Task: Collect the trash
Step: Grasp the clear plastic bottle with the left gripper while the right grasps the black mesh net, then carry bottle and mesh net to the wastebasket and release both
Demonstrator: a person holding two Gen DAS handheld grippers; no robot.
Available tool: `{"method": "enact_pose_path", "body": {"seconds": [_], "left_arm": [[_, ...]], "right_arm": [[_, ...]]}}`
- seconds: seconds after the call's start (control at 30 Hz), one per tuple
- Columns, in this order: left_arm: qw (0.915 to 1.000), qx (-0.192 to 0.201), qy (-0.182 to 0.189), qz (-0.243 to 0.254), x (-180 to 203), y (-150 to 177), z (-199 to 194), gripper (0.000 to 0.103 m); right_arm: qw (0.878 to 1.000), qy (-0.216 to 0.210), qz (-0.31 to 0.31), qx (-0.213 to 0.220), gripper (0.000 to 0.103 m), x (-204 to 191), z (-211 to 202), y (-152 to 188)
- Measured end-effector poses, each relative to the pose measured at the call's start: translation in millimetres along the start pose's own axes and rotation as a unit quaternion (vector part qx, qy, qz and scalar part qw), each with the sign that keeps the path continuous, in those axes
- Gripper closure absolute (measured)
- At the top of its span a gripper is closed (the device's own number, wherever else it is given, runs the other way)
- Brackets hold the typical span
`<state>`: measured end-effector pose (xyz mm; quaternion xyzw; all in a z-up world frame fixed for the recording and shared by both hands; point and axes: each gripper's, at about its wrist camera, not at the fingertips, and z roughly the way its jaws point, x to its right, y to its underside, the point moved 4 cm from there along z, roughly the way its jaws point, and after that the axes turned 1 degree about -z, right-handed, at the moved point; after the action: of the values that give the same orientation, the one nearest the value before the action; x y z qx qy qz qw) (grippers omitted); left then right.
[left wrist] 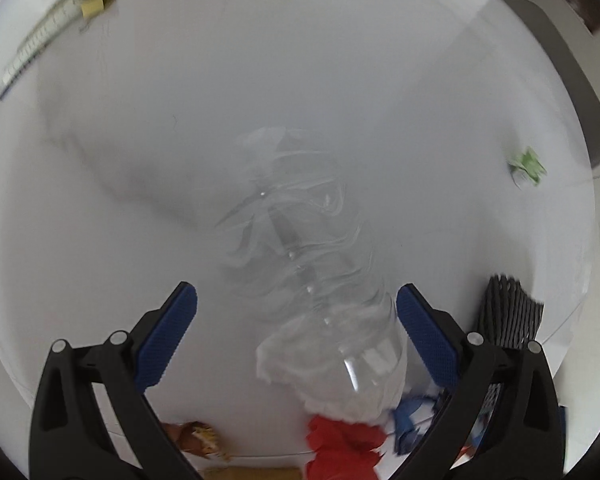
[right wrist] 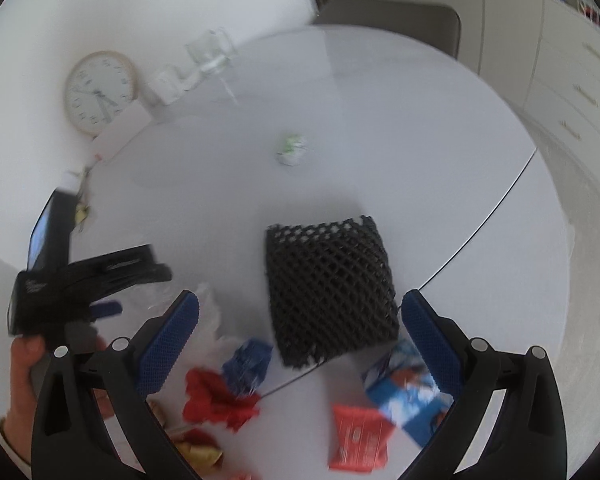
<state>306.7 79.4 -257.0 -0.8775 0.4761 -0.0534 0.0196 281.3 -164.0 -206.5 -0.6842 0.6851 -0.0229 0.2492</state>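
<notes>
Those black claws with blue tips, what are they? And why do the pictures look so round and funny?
They are grabbing tools, one in each of a person's hands. Each carries a small camera with a very wide lens, which bends the picture round.

The left tool's picture shows its open gripper over a white table. A clear plastic bag is between the blue pads, blurry, so I cannot tell if it is being held.

The right tool's picture shows the right gripper, open and holding nothing. In front lies a black mesh basket on its side. Around it is trash: a red crumpled piece, a blue one, an orange-red packet, a blue-and-white wrapper and a green-and-white ball farther off.
</notes>
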Motion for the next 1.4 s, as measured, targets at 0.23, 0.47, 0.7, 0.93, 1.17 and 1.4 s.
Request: {"method": "enact_pose_path", "body": {"seconds": [0.23,0.47,0.7,0.93,1.17,1.4], "left_arm": [[0.9971,-0.047,0.058,0.010,2.1,-2.4,20.9,0.035],[0.9952,-0.015,0.079,0.055,-11.7,-4.6,7.7,0.036],[0.9909,0.037,0.088,0.095,-17.8,7.9,-33.8,0.036],[0.9855,0.065,0.086,0.131,-7.9,24.8,-60.9,0.036],[0.9749,0.109,0.092,0.171,-5.8,31.2,-102.7,0.036],[0.9590,0.148,0.108,0.217,-8.5,73.7,-153.2,0.036]], "right_arm": [[0.997,-0.010,0.052,-0.048,0.002,36.0,43.2,-11.0],[0.995,0.005,0.042,-0.090,0.014,49.5,79.2,-12.8],[0.994,0.033,0.001,-0.106,0.043,35.7,93.6,-14.2],[0.993,0.056,-0.057,-0.090,0.089,12.4,87.6,-15.8],[0.995,0.050,-0.086,-0.009,0.090,-13.4,39.3,-37.1],[0.992,0.024,-0.097,0.071,0.090,-36.3,-40.0,-41.0]]}}
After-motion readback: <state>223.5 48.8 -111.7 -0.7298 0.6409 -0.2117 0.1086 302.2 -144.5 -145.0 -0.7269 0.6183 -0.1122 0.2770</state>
